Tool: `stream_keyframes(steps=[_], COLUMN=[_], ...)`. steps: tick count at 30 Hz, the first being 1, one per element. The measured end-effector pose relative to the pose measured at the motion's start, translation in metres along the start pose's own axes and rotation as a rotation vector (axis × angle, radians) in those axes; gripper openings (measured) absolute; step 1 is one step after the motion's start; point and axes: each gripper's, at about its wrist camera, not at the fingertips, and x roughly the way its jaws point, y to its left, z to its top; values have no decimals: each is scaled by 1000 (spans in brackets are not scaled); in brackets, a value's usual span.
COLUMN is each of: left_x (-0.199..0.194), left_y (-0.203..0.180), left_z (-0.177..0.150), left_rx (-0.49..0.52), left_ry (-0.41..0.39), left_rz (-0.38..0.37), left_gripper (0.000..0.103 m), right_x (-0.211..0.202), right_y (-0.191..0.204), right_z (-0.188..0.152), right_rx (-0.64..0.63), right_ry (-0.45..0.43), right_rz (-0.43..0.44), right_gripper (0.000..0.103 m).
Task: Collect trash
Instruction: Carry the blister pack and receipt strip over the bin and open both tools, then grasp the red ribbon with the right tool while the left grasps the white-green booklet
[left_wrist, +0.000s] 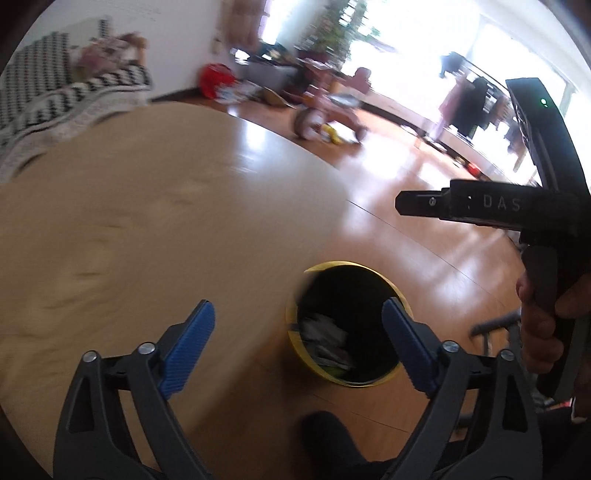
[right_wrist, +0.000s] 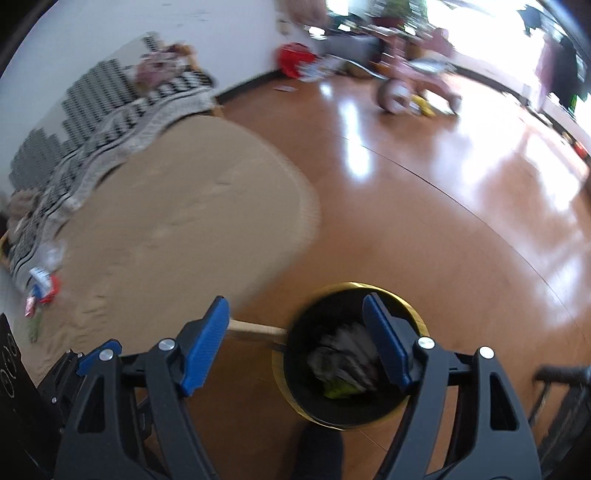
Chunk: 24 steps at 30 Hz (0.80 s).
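Left tongs (left_wrist: 299, 339) spread wide, nothing between the blue pads; right tongs (right_wrist: 295, 347) likewise released and empty, both angled down over the yellow bin (left_wrist: 295, 332) on the wooden floor (left_wrist: 406, 229). Crumpled grey trash (right_wrist: 347, 358) with a green scrap already down inside the black liner. More litter (right_wrist: 42, 288), red, white and blue wrappers, far left on the beige rug (right_wrist: 184, 221), near the striped blanket (right_wrist: 110, 122). Probably just past a drop, so best to lift clear of the rim before swinging left, keep the pads apart, and approach the next piece from above with one pad on either side. Right hand (left_wrist: 543, 325) wrapped round its black handle at the right, tool held higher and level.
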Motion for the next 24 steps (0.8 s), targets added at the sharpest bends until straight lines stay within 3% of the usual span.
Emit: stream_keyframes(steps=[9, 13, 19, 24], left_x=[-110, -170, -231, -234], left_y=[143, 228, 326, 364], left_z=[-20, -45, -85, -101], left_rx=[-93, -201, -372, -419], left_ry=[-71, -103, -128, -100], left_rz=[329, 467, 583, 620], left_gripper=[96, 96, 96, 96], right_x=[15, 23, 46, 79], right_y=[195, 278, 372, 420], right_z=[8, -4, -27, -35], right_rx=[-233, -329, -440, -476], right_ry=[-31, -14, 10, 48], right_rz=[223, 326, 396, 396], right_gripper=[80, 81, 82, 82])
